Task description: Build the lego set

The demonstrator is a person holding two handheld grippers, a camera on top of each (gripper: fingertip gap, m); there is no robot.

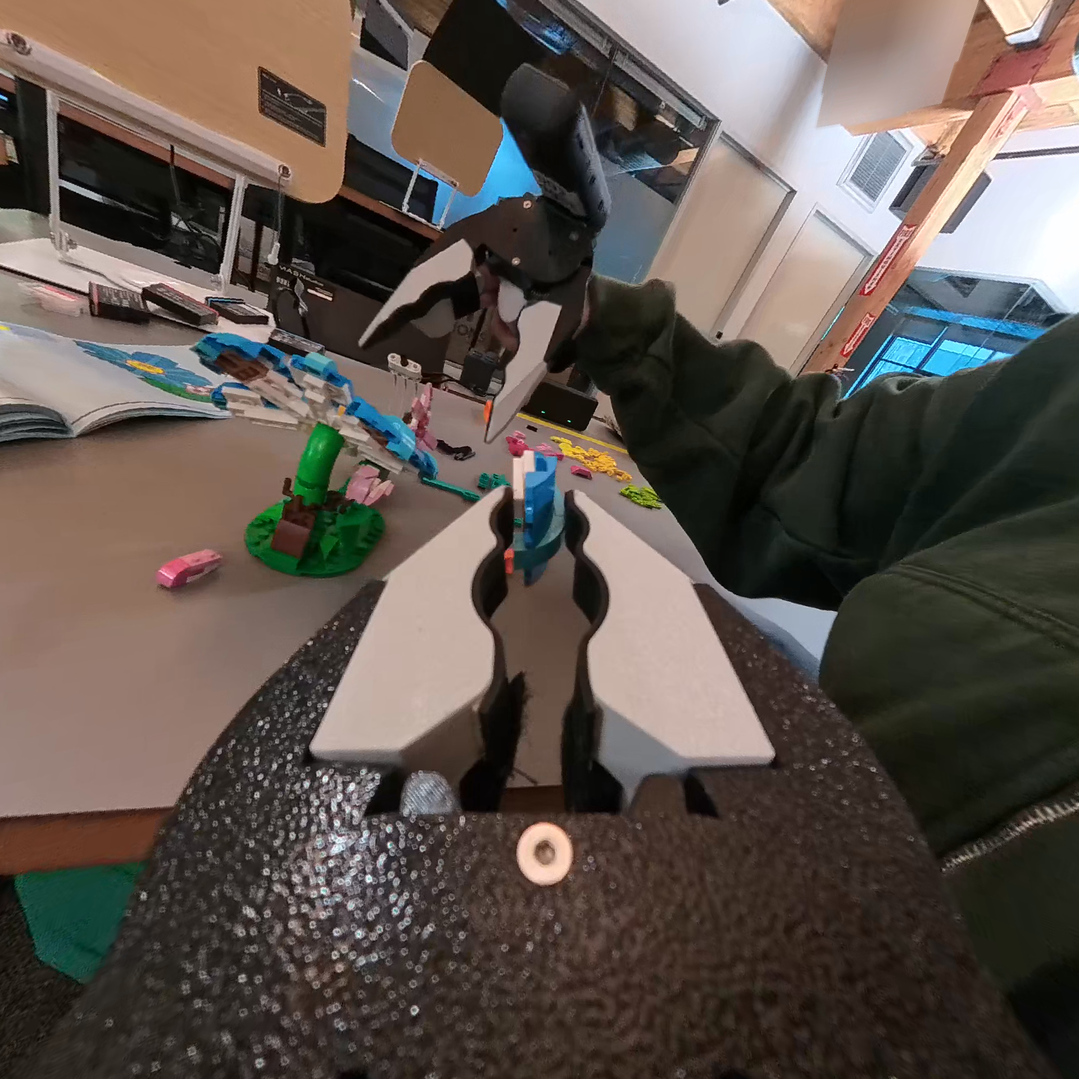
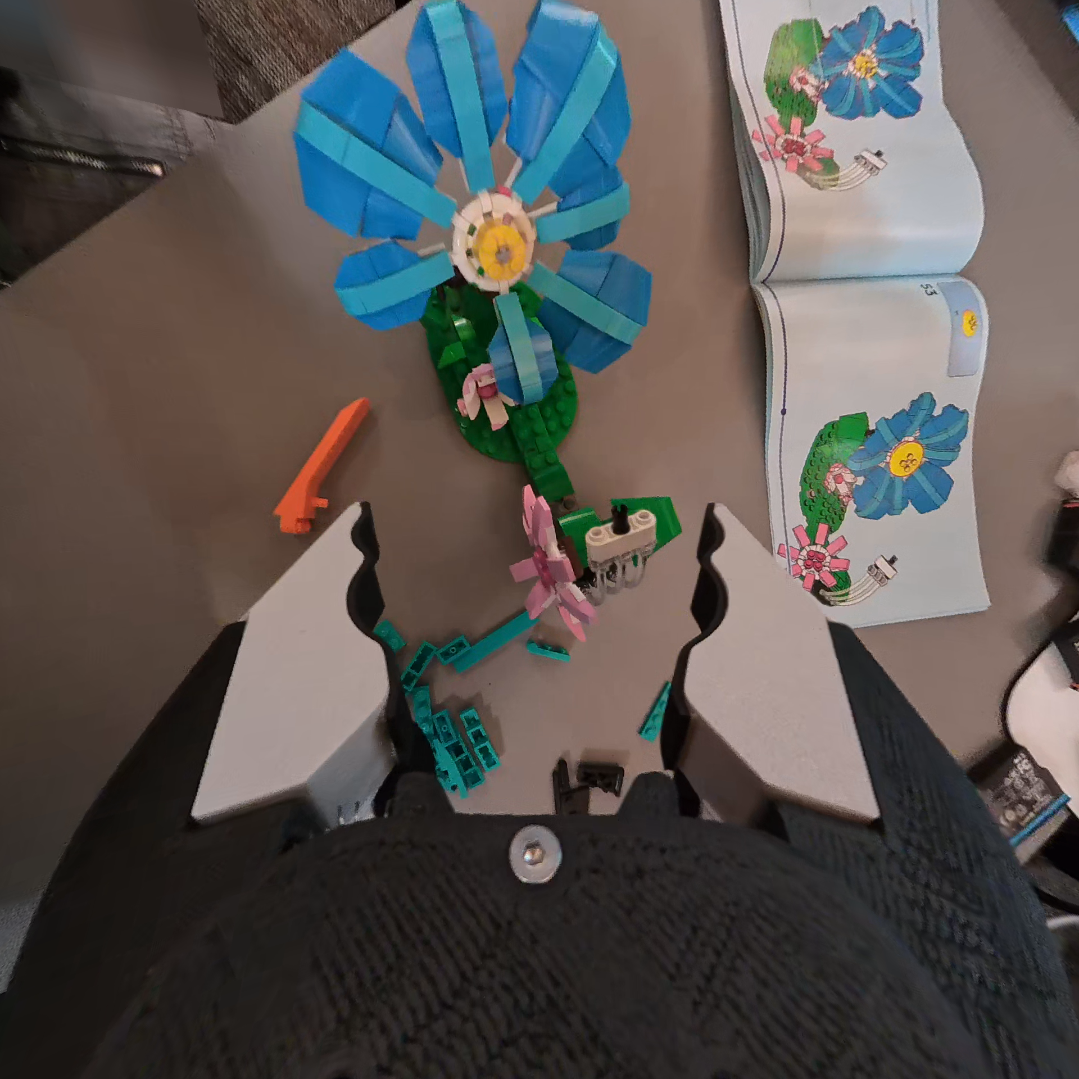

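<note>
My left gripper (image 1: 540,501) is shut on a small blue, white and teal petal piece (image 1: 542,525) and holds it above the grey table (image 1: 117,642). My right gripper (image 2: 535,514) is open and empty. It looks straight down on the large blue flower (image 2: 484,175) with its yellow centre, green base (image 2: 525,420) and small pink flower (image 2: 552,566). In the left wrist view the right gripper (image 1: 429,388) hangs open just above and behind the held petal piece. The flower model (image 1: 309,397) stands to the left on its green base (image 1: 315,531).
An open instruction booklet (image 2: 864,350) lies right of the flower. An orange brick separator (image 2: 324,467) lies to the left. Loose teal pieces (image 2: 455,741) and small black parts (image 2: 595,779) lie between the right fingers. Yellow (image 1: 590,458) and lime (image 1: 639,496) piles and a pink piece (image 1: 190,569) sit on the table.
</note>
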